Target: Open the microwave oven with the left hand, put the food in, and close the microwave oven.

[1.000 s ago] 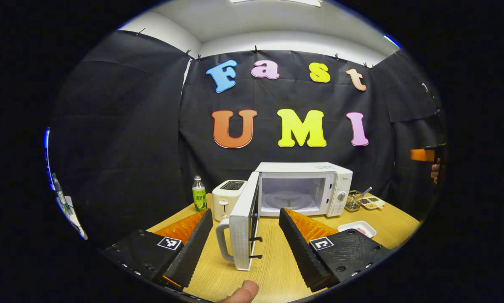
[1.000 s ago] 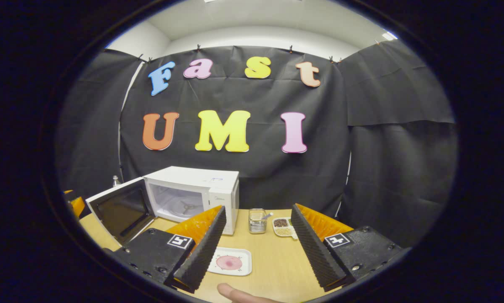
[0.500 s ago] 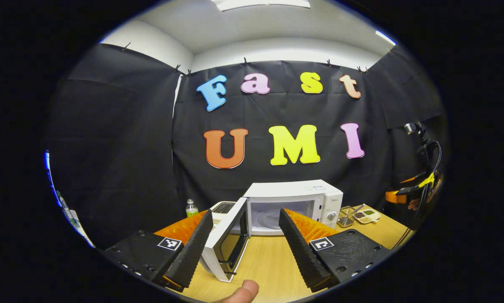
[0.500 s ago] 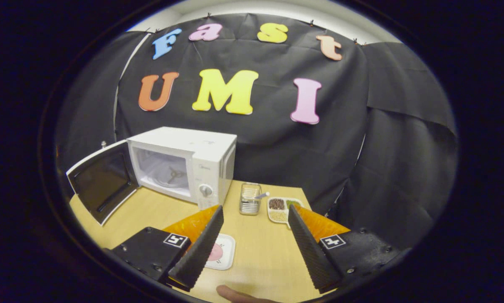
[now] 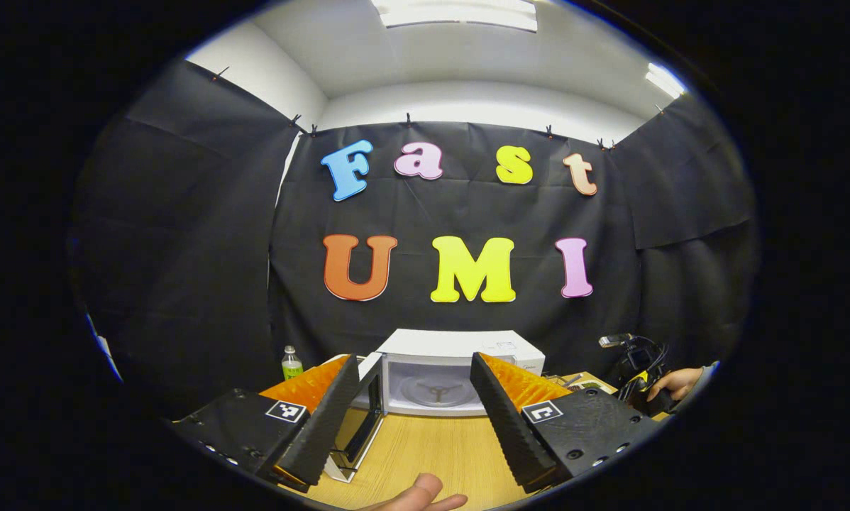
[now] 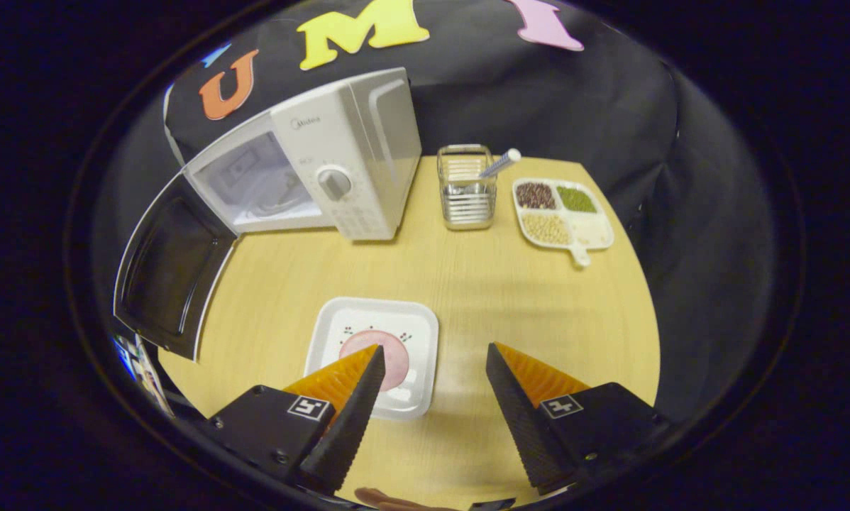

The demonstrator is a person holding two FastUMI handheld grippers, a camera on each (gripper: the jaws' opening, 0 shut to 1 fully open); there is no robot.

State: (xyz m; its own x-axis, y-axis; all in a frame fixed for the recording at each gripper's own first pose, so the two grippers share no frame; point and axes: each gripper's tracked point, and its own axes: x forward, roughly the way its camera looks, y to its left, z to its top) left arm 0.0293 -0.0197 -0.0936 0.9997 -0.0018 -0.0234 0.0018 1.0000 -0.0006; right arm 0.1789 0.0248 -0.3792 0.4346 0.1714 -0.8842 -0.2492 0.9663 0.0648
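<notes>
From up here I look down on the wooden table [image 6: 467, 284]. My right gripper [image 6: 431, 387] hangs with its jaws spread wide above the white plate [image 6: 418, 333] with its pink food [image 6: 396, 355]. Far left sits the microwave oven [image 6: 340, 163], its door [image 6: 169, 277] swung open toward me. A wire holder [image 6: 466, 188] and a divided dish of beans [image 6: 563, 213] stand to its right.

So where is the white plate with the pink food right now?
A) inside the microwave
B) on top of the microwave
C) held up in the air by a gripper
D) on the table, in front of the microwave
D: in the right gripper view the white plate lies flat on the wooden table, out in front of the microwave, whose door hangs open, and the right gripper is open above it, not holding it.
</notes>
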